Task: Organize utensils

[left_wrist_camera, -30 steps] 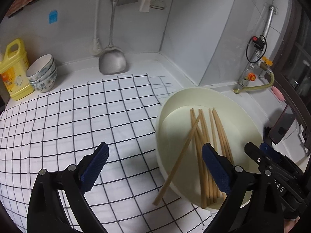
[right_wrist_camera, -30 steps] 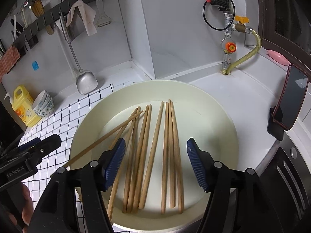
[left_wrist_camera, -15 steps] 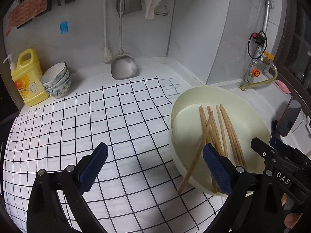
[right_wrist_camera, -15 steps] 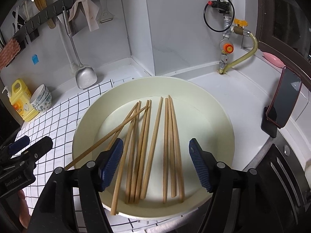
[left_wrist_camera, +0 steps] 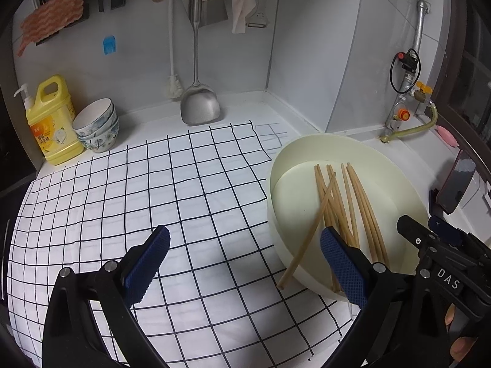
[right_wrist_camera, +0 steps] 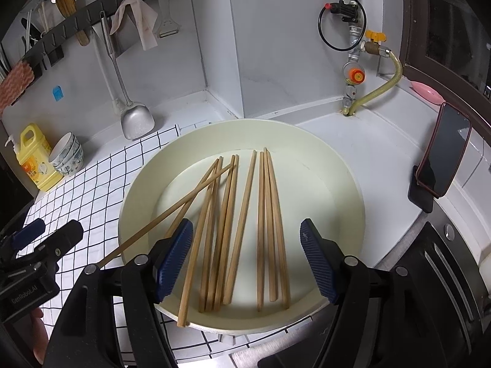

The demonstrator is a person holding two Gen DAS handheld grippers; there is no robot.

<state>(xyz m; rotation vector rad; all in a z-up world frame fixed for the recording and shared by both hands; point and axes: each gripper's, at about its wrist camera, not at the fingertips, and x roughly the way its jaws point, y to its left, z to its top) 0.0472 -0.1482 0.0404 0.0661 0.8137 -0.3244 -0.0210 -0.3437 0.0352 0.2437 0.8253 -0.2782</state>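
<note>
Several wooden chopsticks (right_wrist_camera: pixel 239 224) lie side by side in a wide cream basin (right_wrist_camera: pixel 337 165). One chopstick (right_wrist_camera: pixel 172 211) lies slanted across the basin's left rim and sticks out over the cloth. The basin (left_wrist_camera: pixel 307 147) and chopsticks (left_wrist_camera: pixel 346 202) also show at the right in the left wrist view. My right gripper (right_wrist_camera: pixel 245 257) is open and empty, above the near part of the basin. My left gripper (left_wrist_camera: pixel 245 263) is open and empty above the checked cloth (left_wrist_camera: pixel 138 190), just left of the basin.
A yellow detergent bottle (left_wrist_camera: pixel 53 119) and stacked bowls (left_wrist_camera: pixel 96 125) stand at the back left. A metal spatula (left_wrist_camera: pixel 199 104) hangs against the wall under a hook rail. A gas valve and hose (right_wrist_camera: pixel 365 70) and a phone (right_wrist_camera: pixel 442 150) on a stand are at the right.
Both grippers have pulled back and up from the basin, so more of the counter and wall shows. Both stay open. The chopsticks have not moved.
</note>
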